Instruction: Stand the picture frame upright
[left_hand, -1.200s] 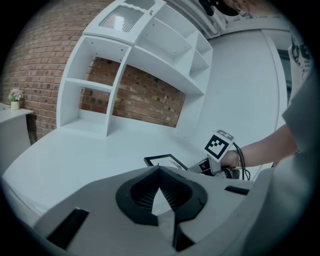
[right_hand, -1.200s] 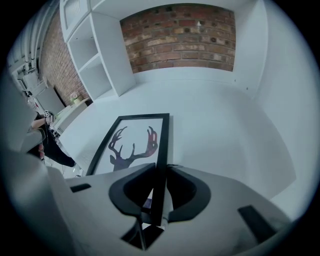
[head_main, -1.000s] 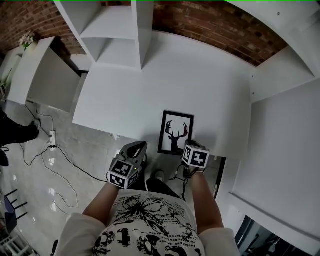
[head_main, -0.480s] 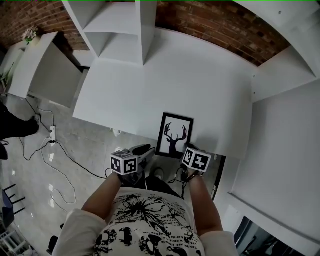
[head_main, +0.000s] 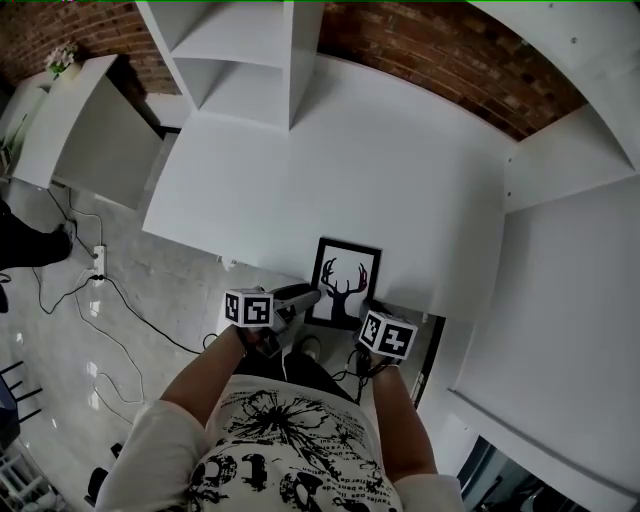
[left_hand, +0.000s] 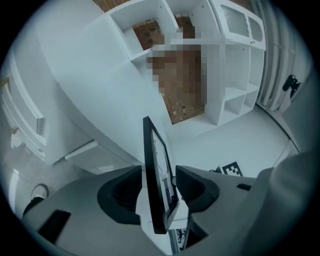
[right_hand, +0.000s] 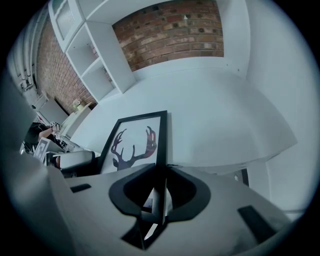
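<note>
Left gripper (head_main: 303, 294) is swinging in onto the picture frame (head_main: 345, 283), jaws just opening, straddling its left edge (not pinching yet). Right gripper (right_hand: 161, 172) is clamping the near right edge. Frame is lying lower centre, at the bench (head_main: 400, 180) edge. Next, probably: closing left, tilting up.

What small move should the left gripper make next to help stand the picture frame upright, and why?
Probably close the left gripper on the picture frame. Its jaws have just been opening and now straddle the frame's edge without pressing, while the right gripper is shut on its near edge. The frame lies on the table.
</note>
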